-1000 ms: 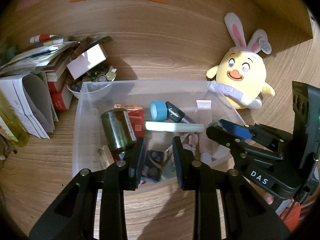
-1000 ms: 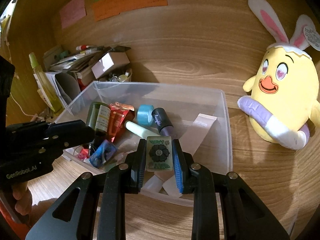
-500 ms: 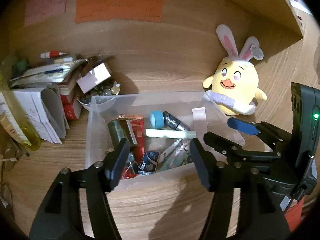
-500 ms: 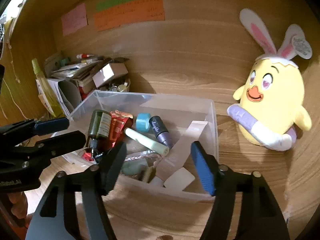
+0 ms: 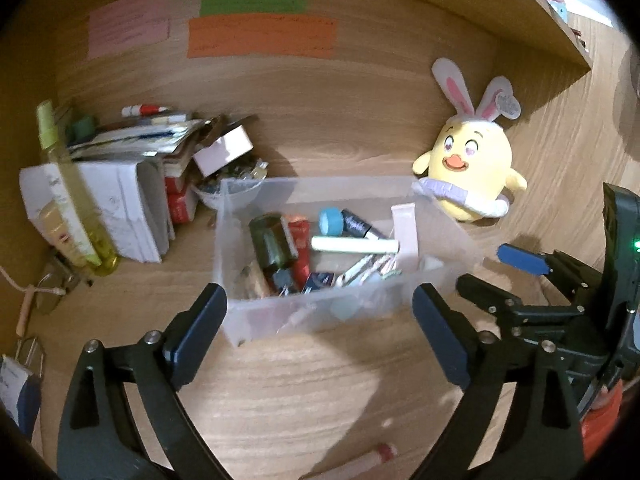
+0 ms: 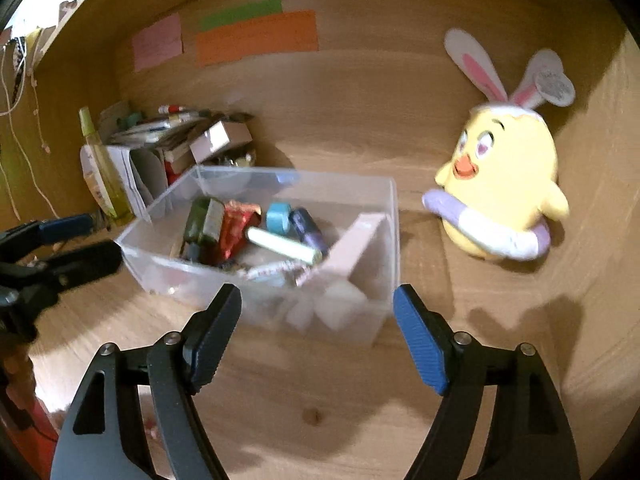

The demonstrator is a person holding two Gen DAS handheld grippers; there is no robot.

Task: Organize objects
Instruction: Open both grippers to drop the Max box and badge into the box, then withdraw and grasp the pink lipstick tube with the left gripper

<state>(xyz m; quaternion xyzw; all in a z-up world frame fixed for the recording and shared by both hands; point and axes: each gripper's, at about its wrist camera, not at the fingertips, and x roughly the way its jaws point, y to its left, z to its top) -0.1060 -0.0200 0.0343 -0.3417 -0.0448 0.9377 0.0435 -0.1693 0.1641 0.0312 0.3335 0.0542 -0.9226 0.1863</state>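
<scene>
A clear plastic bin stands on the wooden desk. It holds a dark green jar, a red packet, a blue cap, a pale green tube, a pink tube and smaller bits. My left gripper hangs in front of the bin's near wall, its jaws opening wide with nothing between them. My right gripper is just short of the bin's near right corner, jaws also opening and empty. Each gripper shows in the other's view: the right gripper and the left gripper.
A yellow chick plush with bunny ears sits right of the bin. Left of it are stacked books and papers, a yellow spray bottle and a bowl of small items. A pink stick lies on the near desk.
Both grippers went from nearly shut to wide open and drew back from over the bin. The small green card between the right fingers is no longer held.
</scene>
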